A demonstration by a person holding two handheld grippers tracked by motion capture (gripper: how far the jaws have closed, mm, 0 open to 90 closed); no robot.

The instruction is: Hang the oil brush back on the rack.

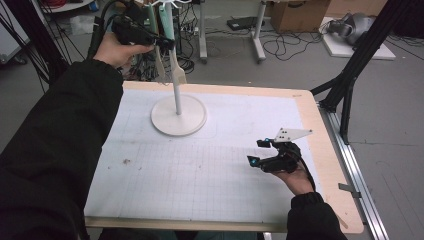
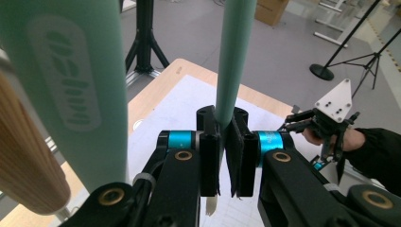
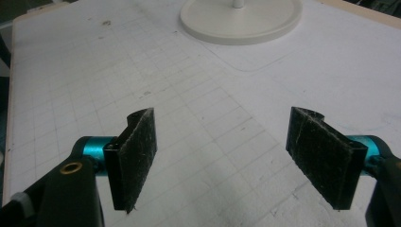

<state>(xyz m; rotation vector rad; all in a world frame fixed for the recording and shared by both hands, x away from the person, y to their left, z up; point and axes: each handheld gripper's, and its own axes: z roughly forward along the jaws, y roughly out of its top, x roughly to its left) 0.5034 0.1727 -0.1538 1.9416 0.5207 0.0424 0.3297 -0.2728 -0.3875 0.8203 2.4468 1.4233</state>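
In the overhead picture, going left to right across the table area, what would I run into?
Left gripper gripping a mint-green utensil → white stand → right gripper, open over the table.

At the lower centre of the frame, a slim mint-green handle (image 2: 234, 61) is being clamped between the closed jaws of the left claw (image 2: 226, 156). A broader mint utensil (image 2: 71, 90) and a wooden handle (image 2: 23, 156) are being shown at the left. At the right, over the white-matted counter (image 2: 184, 101), the right claw (image 2: 302, 124) is being held in a hand (image 2: 347, 139).
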